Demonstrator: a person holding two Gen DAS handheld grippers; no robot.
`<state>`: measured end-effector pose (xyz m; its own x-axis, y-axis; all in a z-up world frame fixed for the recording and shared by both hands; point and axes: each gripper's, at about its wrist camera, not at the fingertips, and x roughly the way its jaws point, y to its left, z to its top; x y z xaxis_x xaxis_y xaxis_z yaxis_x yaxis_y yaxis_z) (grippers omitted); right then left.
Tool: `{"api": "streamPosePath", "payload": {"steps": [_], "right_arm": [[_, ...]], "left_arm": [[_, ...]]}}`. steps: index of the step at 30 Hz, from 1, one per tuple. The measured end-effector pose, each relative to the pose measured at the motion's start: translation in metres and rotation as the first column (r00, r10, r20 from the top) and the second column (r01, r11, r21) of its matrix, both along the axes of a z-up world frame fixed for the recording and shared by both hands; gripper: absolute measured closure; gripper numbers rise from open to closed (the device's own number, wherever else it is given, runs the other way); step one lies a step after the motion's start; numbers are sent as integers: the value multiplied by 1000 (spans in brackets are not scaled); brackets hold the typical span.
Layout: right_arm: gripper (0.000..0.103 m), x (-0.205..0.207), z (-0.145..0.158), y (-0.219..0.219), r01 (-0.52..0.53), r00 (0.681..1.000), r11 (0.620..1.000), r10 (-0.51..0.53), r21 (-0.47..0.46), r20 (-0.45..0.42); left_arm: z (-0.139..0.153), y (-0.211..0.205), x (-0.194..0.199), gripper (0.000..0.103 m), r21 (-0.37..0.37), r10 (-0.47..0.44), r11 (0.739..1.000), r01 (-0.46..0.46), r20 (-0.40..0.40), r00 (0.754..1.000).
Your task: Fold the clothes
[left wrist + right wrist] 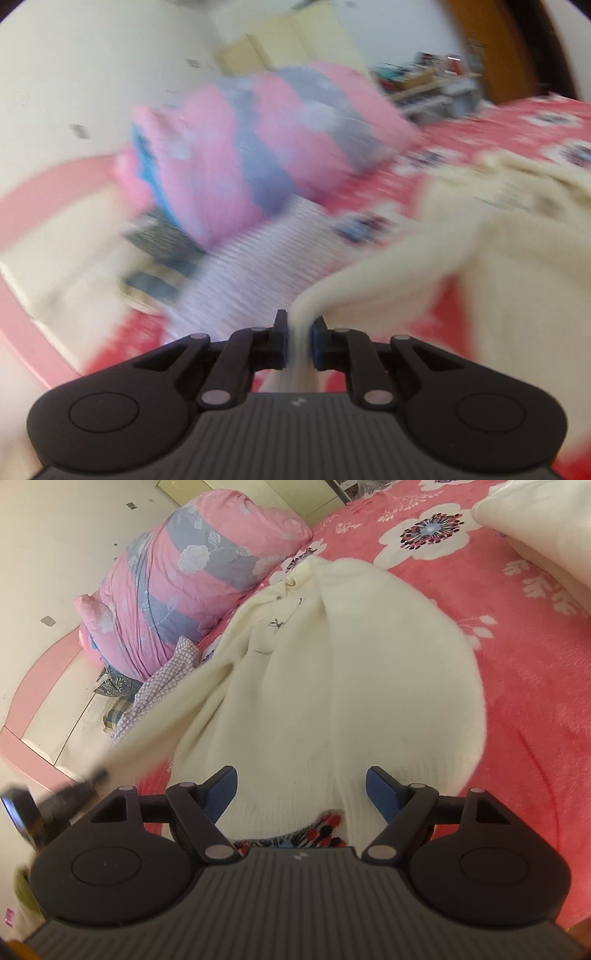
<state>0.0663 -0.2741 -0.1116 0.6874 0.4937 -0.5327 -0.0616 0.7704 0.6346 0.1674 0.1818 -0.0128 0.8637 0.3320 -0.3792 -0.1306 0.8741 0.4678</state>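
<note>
A cream-white fuzzy sweater (351, 672) lies on the pink flowered bed cover (535, 686). My right gripper (301, 788) is open and empty, its blue pads just above the sweater's near hem. My left gripper (299, 338) is shut on the sweater's sleeve (369, 280), which stretches away to the right toward the sweater's body (524, 236). In the right wrist view the stretched sleeve (166, 720) runs to the left gripper (74, 794), blurred at the left edge. The left wrist view is motion-blurred.
A rolled pink and grey-blue quilt (184, 579) lies at the head of the bed by the wall. A lilac checked cloth (162, 686) and a dark patterned cloth (118, 686) lie beside it. A white pillow (535, 528) is at far right.
</note>
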Motion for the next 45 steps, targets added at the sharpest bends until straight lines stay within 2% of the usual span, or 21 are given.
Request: {"api": "streamPosePath", "payload": {"steps": [5, 7, 8, 10, 13, 15, 16, 19, 21, 23, 24, 25, 26, 29, 30, 32, 34, 36, 39, 41, 45], "right_arm": [[26, 7, -3, 1, 9, 1000, 1000, -9, 8, -8], [26, 12, -5, 0, 19, 1000, 1000, -19, 13, -12], [26, 14, -6, -1, 23, 1000, 1000, -23, 16, -13], [26, 20, -8, -3, 33, 999, 999, -32, 21, -17], [26, 28, -12, -6, 49, 998, 998, -49, 33, -26], [26, 31, -15, -8, 55, 998, 998, -54, 39, -31], [26, 32, -16, -9, 56, 998, 998, -55, 41, -33], [26, 32, -15, -10, 48, 998, 998, -47, 32, -28], [26, 30, -14, -11, 43, 999, 999, -43, 24, -24], [26, 28, -15, -11, 44, 999, 999, -43, 20, -19], [26, 26, -15, -12, 48, 999, 999, -48, 22, -17], [26, 24, -15, -13, 52, 999, 998, -52, 23, -15], [26, 22, -14, -13, 56, 998, 998, -56, 25, -13], [26, 13, -12, -15, 66, 998, 997, -66, 26, -2], [26, 9, -11, -16, 67, 998, 997, -67, 27, 3], [25, 4, -9, -16, 61, 998, 998, -62, 30, 9], [25, -2, -8, -16, 56, 998, 998, -57, 33, 14], [25, -7, -4, -12, 30, 999, 999, -31, 22, 32], [25, -14, 3, 7, -61, 994, 998, 62, -21, 89], [25, -16, 5, 27, -147, 980, 987, 153, -60, 128], [25, -17, 5, 72, -264, 948, 953, 285, -149, 144]], "left_arm": [[64, 43, 89, 90, 167, 147, 972, -165, 114, 983], [75, 54, 124, 90, 273, 182, 936, -221, 161, 970], [72, 57, 142, 89, 343, 197, 906, -248, 179, 964], [52, 63, 174, 84, 476, 238, 828, -295, 176, 955], [-11, 78, 207, 66, 625, 312, 732, -271, 46, 949], [-50, 87, 208, 66, 675, 345, 699, -236, -29, 938], [-62, 93, 205, 66, 674, 361, 700, -236, -48, 931], [-68, 116, 187, 60, 576, 428, 762, -296, -105, 898], [-54, 137, 175, 58, 473, 490, 794, -382, -124, 863], [-31, 155, 157, 56, 346, 541, 808, -476, -117, 833], [-19, 157, 144, 56, 277, 540, 824, -495, -116, 834], [-7, 159, 131, 55, 206, 537, 836, -509, -116, 835], [3, 155, 117, 53, 130, 505, 861, -491, -117, 855], [17, 118, 69, 45, -96, 321, 936, -338, -160, 934], [19, 103, 52, 43, -178, 239, 946, -270, -175, 955], [11, 71, 18, 40, -365, 53, 923, -126, -203, 978], [-8, 42, -11, 41, -527, -105, 849, -30, -224, 969], [-32, 18, -31, 45, -629, -200, 778, 6, -239, 950], [-65, -6, -48, 53, -723, -286, 691, 25, -241, 927], [-83, -11, -48, 59, -755, -294, 655, -1, -256, 921], [-113, 1, -25, 60, -802, -310, 597, -18, -252, 917]]}}
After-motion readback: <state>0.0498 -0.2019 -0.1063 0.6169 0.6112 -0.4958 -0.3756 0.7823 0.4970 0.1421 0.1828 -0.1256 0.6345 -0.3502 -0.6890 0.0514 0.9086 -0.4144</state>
